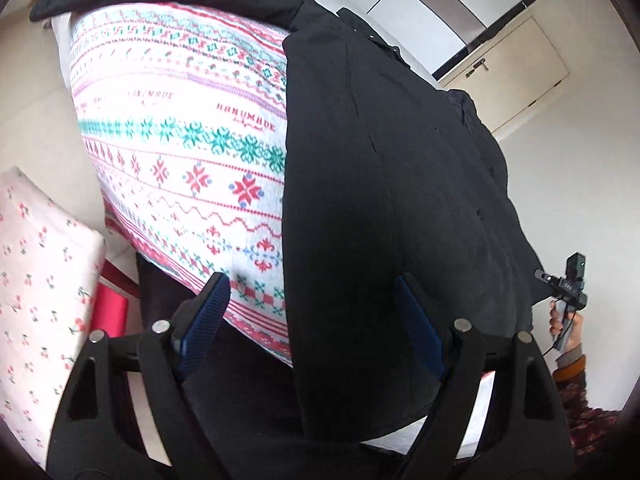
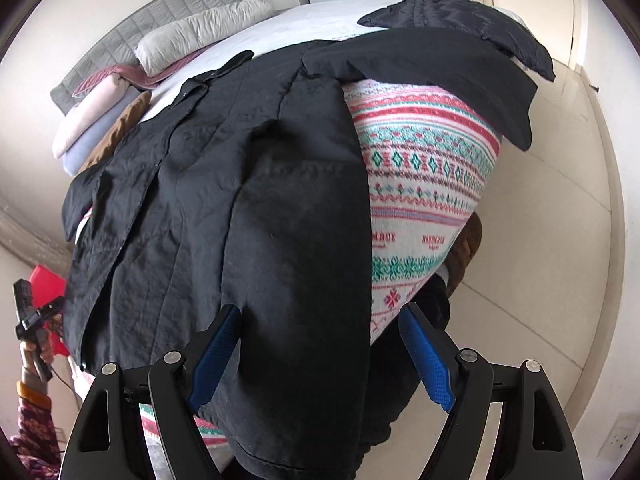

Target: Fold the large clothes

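One patterned blanket, white bed, tiled floor

Coat spread on blanket – pillows behind, at headboard

Bed w/ patterned blanket, black coat, pillow, folded clothes

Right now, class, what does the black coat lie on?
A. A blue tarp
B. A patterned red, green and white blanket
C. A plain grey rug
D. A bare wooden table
B: the black coat is spread on the bed over a blanket with red and green knit-style bands on white, which shows beside the coat in both wrist views.
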The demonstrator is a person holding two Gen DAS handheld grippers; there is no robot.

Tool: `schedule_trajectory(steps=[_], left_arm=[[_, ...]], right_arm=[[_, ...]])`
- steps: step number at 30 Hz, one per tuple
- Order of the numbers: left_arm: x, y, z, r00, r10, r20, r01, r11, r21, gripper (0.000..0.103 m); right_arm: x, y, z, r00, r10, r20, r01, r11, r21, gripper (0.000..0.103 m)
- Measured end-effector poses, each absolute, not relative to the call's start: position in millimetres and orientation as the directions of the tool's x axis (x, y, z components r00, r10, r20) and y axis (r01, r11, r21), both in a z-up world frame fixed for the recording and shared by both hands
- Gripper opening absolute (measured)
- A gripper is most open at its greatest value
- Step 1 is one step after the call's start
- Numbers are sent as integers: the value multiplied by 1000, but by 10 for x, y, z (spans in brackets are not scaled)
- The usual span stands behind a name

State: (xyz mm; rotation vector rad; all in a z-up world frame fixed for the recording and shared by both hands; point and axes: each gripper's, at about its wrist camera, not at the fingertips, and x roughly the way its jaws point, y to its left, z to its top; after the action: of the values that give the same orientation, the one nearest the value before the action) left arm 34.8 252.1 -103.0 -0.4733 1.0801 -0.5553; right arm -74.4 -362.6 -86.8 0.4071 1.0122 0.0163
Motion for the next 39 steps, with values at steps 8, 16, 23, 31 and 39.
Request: schedule_trajectory(steps=[8, 16, 23, 31, 39], left_arm=[[46, 2283, -975, 218, -794, -567, 169, 603, -779, 12], [-194, 2417, 50, 370, -905, -210, 196, 297, -935, 8], [-447, 2225, -819, 223, -525, -821, 38, 847, -531, 14], [-463, 2414, -180, 432, -314, -846, 76, 947, -313, 67], [438, 1507, 168, 489, -395, -778, 294, 914, -279, 72]], right_arm=[[-759, -3525, -1140, 548, 553, -627, 118, 691, 713, 11], [-969, -3646, -289, 717, 663, -216, -62, 369, 927, 9], [-1180, -4017, -1286, 613, 465, -639, 384, 531, 755, 11], [-1509, -4234, -999, 547, 195, -814, 526, 676, 516, 58], [-683, -3508, -158, 614, 82, -785, 324, 880, 346, 75]])
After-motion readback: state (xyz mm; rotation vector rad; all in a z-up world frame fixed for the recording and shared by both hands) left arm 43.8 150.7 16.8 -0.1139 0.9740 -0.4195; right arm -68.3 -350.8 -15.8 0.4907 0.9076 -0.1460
